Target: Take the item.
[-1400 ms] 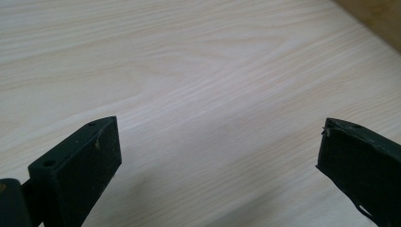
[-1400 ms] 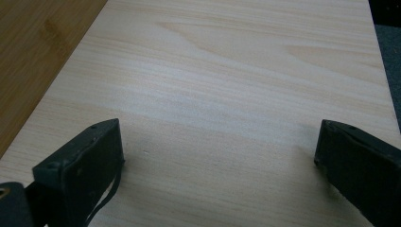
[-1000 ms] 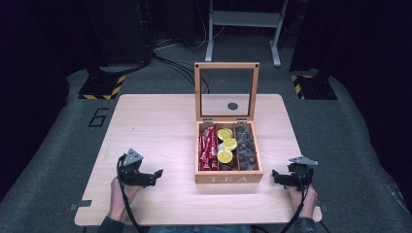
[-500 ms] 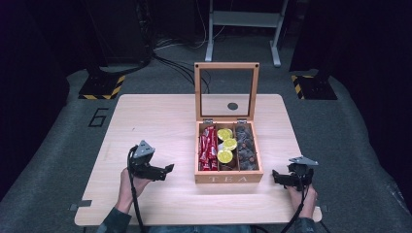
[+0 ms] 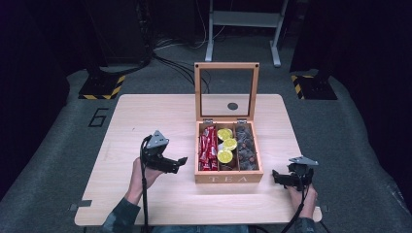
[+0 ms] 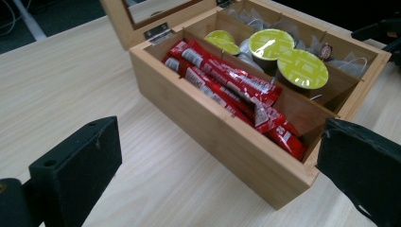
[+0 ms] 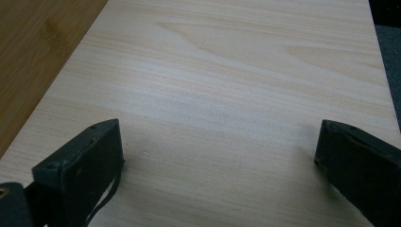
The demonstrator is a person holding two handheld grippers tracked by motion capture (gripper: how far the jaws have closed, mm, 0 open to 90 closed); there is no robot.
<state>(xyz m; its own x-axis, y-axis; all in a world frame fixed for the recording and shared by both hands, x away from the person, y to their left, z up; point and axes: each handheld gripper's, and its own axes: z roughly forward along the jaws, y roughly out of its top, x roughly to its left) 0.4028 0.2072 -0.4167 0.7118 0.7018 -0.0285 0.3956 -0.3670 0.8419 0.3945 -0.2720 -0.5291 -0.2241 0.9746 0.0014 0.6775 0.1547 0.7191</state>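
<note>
A wooden tea box [image 5: 228, 177] stands mid-table with its glass lid [image 5: 227, 66] upright. Its left compartment holds red sachets [image 5: 208, 148], the middle one green-topped capsules [image 5: 225, 156], the right one dark tea bags [image 5: 247, 145]. My left gripper [image 5: 180, 160] is open and hovers just left of the box, pointing at it. In the left gripper view the jaws stand wide apart [image 6: 217, 142] in front of the box wall [image 6: 222, 132], with the sachets [image 6: 227, 82] and capsules [image 6: 301, 68] beyond. My right gripper [image 5: 277, 175] is open, low over bare table right of the box [image 7: 217, 137].
The light wooden table [image 5: 145, 116] has bare room left, behind and right of the box. The box's side [image 7: 28, 56] borders the right gripper view at the left. Around the table lie grey floor, cables and a metal stand [image 5: 243, 19].
My left gripper has moved right and forward, from near the table's front left to beside the box. The right gripper has stayed put.
</note>
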